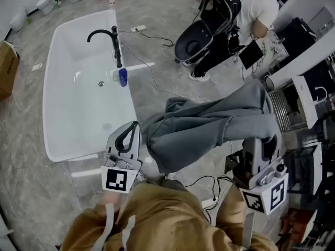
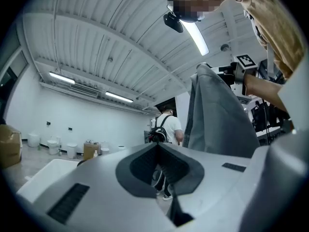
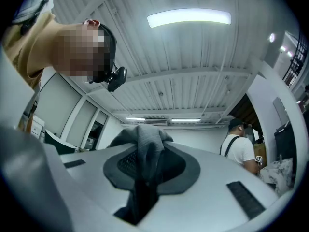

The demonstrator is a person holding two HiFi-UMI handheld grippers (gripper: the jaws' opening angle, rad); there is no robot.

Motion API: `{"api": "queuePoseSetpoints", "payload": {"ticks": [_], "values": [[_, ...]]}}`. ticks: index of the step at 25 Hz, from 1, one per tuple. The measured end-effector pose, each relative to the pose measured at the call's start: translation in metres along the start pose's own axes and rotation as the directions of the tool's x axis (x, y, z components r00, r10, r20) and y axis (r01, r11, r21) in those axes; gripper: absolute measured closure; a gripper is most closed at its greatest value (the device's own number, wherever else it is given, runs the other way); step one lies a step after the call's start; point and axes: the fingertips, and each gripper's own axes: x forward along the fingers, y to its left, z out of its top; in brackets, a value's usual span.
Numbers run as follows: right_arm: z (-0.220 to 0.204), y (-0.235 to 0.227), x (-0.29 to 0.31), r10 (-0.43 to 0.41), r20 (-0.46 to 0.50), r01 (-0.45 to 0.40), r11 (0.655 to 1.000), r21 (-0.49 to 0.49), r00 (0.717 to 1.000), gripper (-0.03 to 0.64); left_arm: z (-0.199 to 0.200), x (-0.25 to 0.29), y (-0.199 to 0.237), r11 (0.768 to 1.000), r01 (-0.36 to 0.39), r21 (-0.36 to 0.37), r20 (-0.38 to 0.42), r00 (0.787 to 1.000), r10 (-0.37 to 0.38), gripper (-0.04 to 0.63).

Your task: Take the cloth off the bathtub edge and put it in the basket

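The grey cloth (image 1: 204,129) hangs in the air to the right of the white bathtub (image 1: 52,93), well off its edge. My right gripper (image 1: 266,143) is shut on the cloth's upper right part, and the fabric drapes over its tips. In the right gripper view the cloth (image 3: 145,149) is bunched between the pads of my right gripper (image 3: 145,170). My left gripper (image 1: 128,135) hovers by the tub's near right corner, shut, with nothing in it. The left gripper view shows the hanging cloth (image 2: 217,115) beyond my left gripper (image 2: 159,153). No basket shows clearly.
A black faucet (image 1: 112,41) and a blue bottle (image 1: 123,77) stand on the tub's right rim. A person (image 1: 256,9) with a black seat-like object (image 1: 201,35) stands beyond. Cables (image 1: 157,82) cross the floor. Metal racks (image 1: 285,111) crowd the right side; a cardboard box (image 1: 8,67) sits far left.
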Motion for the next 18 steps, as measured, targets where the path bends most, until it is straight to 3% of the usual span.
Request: {"api": "queuePoseSetpoints", "payload": {"ticks": [4,8,12,18], "values": [[0.003,-0.042,-0.032,-0.064,-0.011,0.064,0.998,-0.025,0.998,0.549,-0.001,0.031,-0.050,0.997,0.082,0.003,0.000,0.997,-0.082,0.589],[0.006,-0.086,-0.073,-0.095,-0.005,0.095,0.995,-0.006,0.995,0.549,0.001,0.056,-0.099,0.993,0.116,0.032,-0.015,0.993,-0.115,0.589],[0.008,-0.123,-0.104,-0.073,-0.011,0.073,0.997,0.021,0.997,0.549,0.009,0.084,-0.143,0.992,0.127,0.022,-0.004,0.992,-0.127,0.589],[0.002,-0.180,-0.133,-0.017,0.010,0.016,0.997,0.077,1.000,0.549,0.017,0.123,-0.198,0.992,0.101,0.074,-0.001,0.995,-0.101,0.589]]}}
